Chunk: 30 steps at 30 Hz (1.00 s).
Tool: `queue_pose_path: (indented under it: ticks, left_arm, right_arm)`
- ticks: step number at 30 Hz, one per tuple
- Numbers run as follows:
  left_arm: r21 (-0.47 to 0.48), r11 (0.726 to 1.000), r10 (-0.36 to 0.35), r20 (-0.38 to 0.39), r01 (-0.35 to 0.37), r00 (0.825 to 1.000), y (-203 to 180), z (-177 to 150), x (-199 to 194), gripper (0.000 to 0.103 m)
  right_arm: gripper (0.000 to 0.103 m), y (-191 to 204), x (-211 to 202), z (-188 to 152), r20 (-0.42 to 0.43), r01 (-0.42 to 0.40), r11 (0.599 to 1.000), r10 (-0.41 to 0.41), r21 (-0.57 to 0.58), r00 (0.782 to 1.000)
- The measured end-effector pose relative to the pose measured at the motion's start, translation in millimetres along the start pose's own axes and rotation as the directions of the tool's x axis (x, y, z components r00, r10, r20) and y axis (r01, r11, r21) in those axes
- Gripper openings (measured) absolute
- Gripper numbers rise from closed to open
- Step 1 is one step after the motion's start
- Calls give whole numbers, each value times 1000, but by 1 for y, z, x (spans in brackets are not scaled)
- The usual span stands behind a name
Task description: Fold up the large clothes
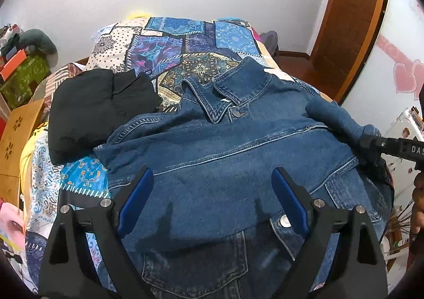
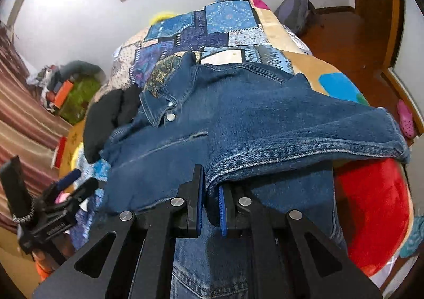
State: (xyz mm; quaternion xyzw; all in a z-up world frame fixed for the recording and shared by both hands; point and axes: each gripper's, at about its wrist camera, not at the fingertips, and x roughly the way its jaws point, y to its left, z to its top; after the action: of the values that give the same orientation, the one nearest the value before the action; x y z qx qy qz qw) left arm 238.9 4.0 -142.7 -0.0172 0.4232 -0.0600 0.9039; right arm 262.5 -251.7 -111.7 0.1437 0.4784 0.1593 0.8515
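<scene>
The left gripper (image 1: 213,198) points steeply downward with its jaws spread wide, the blue pads (image 1: 135,201) well apart and nothing pinched between them. The right gripper (image 2: 211,207) also tilts steeply downward, with its jaws drawn almost together and clamped on a fold of the denim jacket (image 2: 265,124), which drapes off to the right. In the left wrist view, the right gripper reaches in from the right edge, with part of the person's hand (image 1: 418,206) just below it.
</scene>
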Motion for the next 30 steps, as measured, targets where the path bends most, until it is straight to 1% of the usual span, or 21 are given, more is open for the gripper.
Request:
queue_pose_path:
  ticks: [1, 3, 6, 7, 8, 9, 10, 11, 12, 13, 14, 15, 16, 18, 20, 23, 26, 30]
  left_arm:
    - [-1, 1000, -1, 0, 1, 1000, 0, 0, 0, 91]
    - [-5, 1000, -3, 0, 3, 1000, -1, -1, 0, 91]
    - [-3, 1000, -7, 0, 7, 1000, -4, -2, -1, 91]
    - [2, 1000, -7, 0, 7, 1000, -5, -1, -1, 91]
    - [8, 1000, -4, 2, 4, 1000, -6, -1, -2, 91]
    - [13, 1000, -2, 4, 2, 1000, -7, 0, -2, 91]
    - [16, 1000, -1, 6, 1, 1000, -8, 0, -3, 91]
    - [18, 1000, 0, 7, -1, 1000, -9, 1, -3, 91]
    - [20, 1000, 4, 8, -4, 1000, -10, 2, -3, 91]
    - [22, 1000, 6, 9, -7, 1000, -10, 3, -3, 91]
    - [23, 1000, 8, 9, -8, 1000, -11, 3, -3, 91]
    - [23, 1000, 7, 9, -8, 1000, -12, 4, -3, 91]
    - [22, 1000, 6, 8, -7, 1000, -12, 5, -1, 91]
    - [20, 1000, 5, 4, -5, 1000, -14, 5, 1, 91]
    - [21, 1000, 3, -3, -3, 1000, -16, 6, 5, 91]
    - [31, 1000, 3, -18, -2, 1000, -20, 6, 12, 91]
    - [40, 999, 10, -34, -9, 999, -23, 7, 19, 91]
    - [44, 999, 10, -50, -8, 999, -25, 8, 25, 91]
  right_arm:
    - [9, 1, -3, -1, -4, 18, 1000, -18, -15, 1000]
    - [11, 3, -12, 0, 7, 26, 999, -26, -23, 1000]
    - [21, 6, -20, 3, 18, 9, 1000, -9, -9, 1000]
    - [29, 3, -26, 3, 28, 5, 1000, -5, -1, 1000]
    - [39, 3, -28, 4, 35, 8, 1000, -8, 2, 999]
    - [45, 0, -36, 4, 60, 21, 1000, -21, 7, 998]
    - [53, -2, -40, 5, 88, 37, 999, -38, 12, 995]
    - [58, -4, -45, 5, 109, 48, 999, -50, 17, 993]
    - [60, -7, -51, 6, 135, 66, 997, -69, 26, 988]
    - [66, -12, -57, 7, 158, 86, 995, -91, 41, 983]
    - [75, -19, -62, 9, 175, 107, 992, -117, 65, 978]
    - [79, -25, -64, 10, 188, 120, 989, -135, 92, 973]
    - [81, -33, -67, 12, 200, 128, 984, -150, 121, 968]
    - [81, -50, -68, 14, 210, 133, 975, -169, 178, 963]
    - [81, -68, -65, 17, 195, 125, 963, -174, 239, 965]
    - [81, -94, -53, 18, 162, 78, 936, -141, 342, 977]
    - [81, -117, -33, 17, 114, 47, 898, -108, 438, 988]
    - [81, -142, -9, 14, 68, 9, 851, -53, 526, 996]
